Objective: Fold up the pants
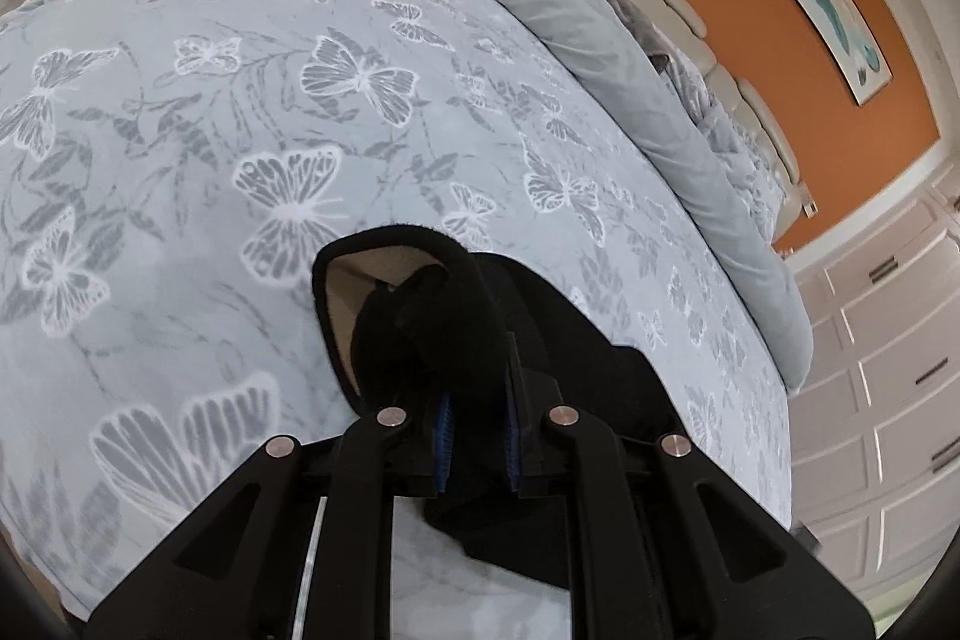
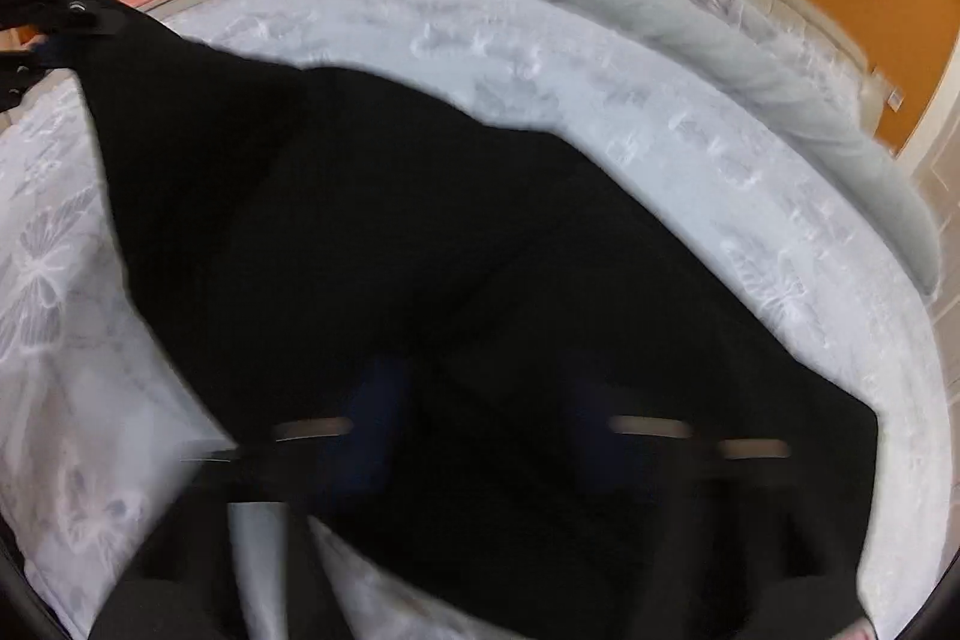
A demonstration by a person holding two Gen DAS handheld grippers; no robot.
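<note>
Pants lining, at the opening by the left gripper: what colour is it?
Beige, against the black pants; clearest in the left wrist view, above the left gripper.

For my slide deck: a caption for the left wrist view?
Left gripper shut on black pants, above the butterfly-print bedspread.

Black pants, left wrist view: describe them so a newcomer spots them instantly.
On the wide pale blue butterfly-print bedspread, look near its lower edge, at the left tongs. The black fabric pants are bunched there, pinched in the tongs; they are the only dark item, with a beige lining showing.
</note>
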